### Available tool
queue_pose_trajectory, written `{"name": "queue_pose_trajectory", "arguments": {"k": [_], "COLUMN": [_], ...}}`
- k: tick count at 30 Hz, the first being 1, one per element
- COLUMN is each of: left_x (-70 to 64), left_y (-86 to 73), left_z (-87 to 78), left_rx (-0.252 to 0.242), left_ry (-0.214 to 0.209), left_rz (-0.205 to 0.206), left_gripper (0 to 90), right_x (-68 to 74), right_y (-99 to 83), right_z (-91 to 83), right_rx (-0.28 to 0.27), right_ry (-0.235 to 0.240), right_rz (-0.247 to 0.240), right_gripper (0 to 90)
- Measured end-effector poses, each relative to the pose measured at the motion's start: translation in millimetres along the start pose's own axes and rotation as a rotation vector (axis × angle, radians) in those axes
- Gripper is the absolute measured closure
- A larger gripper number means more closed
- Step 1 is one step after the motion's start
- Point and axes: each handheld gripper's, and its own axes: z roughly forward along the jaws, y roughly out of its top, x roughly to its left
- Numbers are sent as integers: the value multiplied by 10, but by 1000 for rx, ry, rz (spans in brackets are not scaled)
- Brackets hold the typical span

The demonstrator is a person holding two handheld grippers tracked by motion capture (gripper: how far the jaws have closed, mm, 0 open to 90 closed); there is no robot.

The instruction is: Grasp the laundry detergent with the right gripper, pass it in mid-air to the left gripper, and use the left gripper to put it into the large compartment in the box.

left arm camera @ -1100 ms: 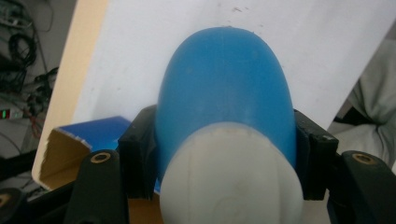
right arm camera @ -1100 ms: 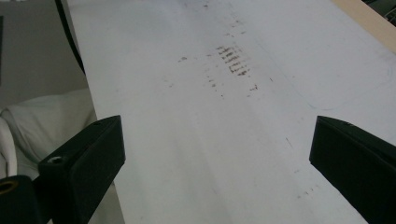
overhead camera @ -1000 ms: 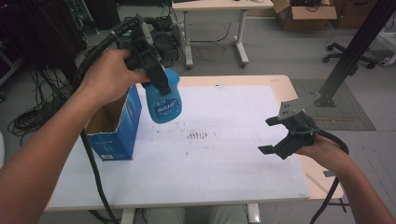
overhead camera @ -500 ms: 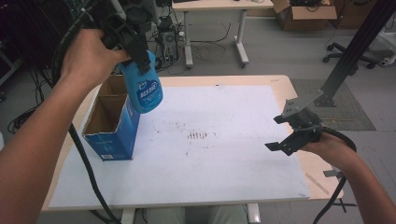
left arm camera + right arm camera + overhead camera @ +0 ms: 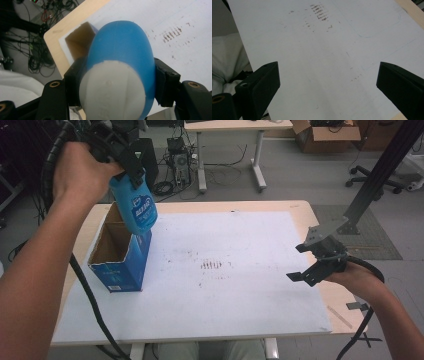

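A blue bottle [image 5: 135, 207] with a white label hangs bottom-down above the open blue cardboard box [image 5: 119, 255] at the table's left. My left gripper [image 5: 125, 162] is shut on the bottle's upper part. In the left gripper view the bottle [image 5: 122, 62] sits between both jaws with its pale end [image 5: 112, 92] toward the camera, and the box's open brown inside [image 5: 78, 41] lies below it. My right gripper [image 5: 310, 262] hovers open over the table's right side. The right gripper view has its jaws spread wide over the white sheet [image 5: 324, 57], nothing between them.
A white sheet [image 5: 225, 285] with dark smudges [image 5: 212, 265] covers most of the wooden table [image 5: 300, 207]. Cables, desk legs, a cardboard box [image 5: 325, 130] and an office chair [image 5: 375, 177] stand on the floor beyond the far edge.
My left gripper has carried the bottle up and to the left, from in front of the box to above its opening. The right gripper has barely moved.
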Motion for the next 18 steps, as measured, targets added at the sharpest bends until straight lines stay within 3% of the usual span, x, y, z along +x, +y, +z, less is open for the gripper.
{"name": "queue_pose_trajectory", "arguments": {"k": [2, 3, 5, 6, 9, 18], "left_x": [53, 105, 130, 176, 259, 446], "left_y": [-22, -49, -63, -92, -141, -270], "left_z": [-15, -27, -30, -29, -15, 89], "left_rx": [1, 3, 7, 14, 20, 47], "left_ry": [3, 6, 10, 16, 19, 56], "left_rz": [-36, -77, -94, -129, -181, -298], "left_gripper": [385, 385, 385, 385, 385, 386], "right_x": [-2, -6, -6, -7, -2, -15], "right_y": [1, 4, 6, 11, 19, 1], "right_z": [-6, -13, -13, -10, -9, -25], "right_rx": [-2, -3, -4, -3, -7, -10], "right_ry": [0, -1, 0, 2, 3, 1], "right_rz": [0, -1, 0, -2, -8, -9], "right_gripper": [46, 46, 46, 47, 49, 51]}}
